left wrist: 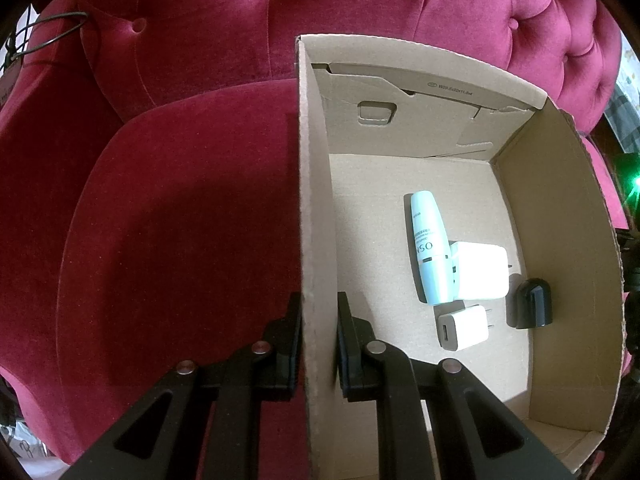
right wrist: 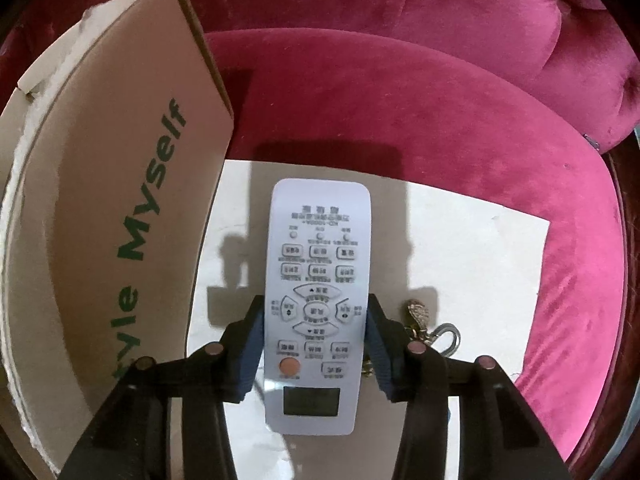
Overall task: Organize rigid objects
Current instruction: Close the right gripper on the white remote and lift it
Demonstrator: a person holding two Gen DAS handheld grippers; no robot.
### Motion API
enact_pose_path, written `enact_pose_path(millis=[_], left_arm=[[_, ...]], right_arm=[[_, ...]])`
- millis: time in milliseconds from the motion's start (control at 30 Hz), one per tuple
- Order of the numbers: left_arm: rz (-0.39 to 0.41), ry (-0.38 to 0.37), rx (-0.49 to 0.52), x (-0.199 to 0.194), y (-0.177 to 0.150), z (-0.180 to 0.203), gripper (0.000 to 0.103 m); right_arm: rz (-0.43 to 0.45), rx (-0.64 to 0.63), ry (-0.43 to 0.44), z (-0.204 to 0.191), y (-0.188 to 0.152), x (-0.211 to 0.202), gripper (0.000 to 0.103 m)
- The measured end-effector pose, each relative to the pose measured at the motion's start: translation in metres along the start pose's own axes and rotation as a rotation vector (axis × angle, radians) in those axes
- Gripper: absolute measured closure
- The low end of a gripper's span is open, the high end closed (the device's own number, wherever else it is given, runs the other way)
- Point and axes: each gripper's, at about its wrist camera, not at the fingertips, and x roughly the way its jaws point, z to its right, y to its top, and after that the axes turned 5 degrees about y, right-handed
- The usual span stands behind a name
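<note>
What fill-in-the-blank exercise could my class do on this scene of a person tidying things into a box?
1. The left claw is clamped on the ____ of the cardboard box.
2. The white remote lies between the fingers of the ____ claw.
3. The pale tube inside the box lies next to a white ____.
4. The remote rests on a white sheet spread over a ____ seat cushion.

Missing words: wall; right; charger; red
</note>
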Motion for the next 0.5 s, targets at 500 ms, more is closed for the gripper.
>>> enact_pose_path(millis=[500], left_arm=[[0.002,0.003,-0.002,-0.001,-0.001,0.002,0.087]], right_arm=[[0.048,0.027,-0.017,-0.003,-0.014,-0.041,0.054]])
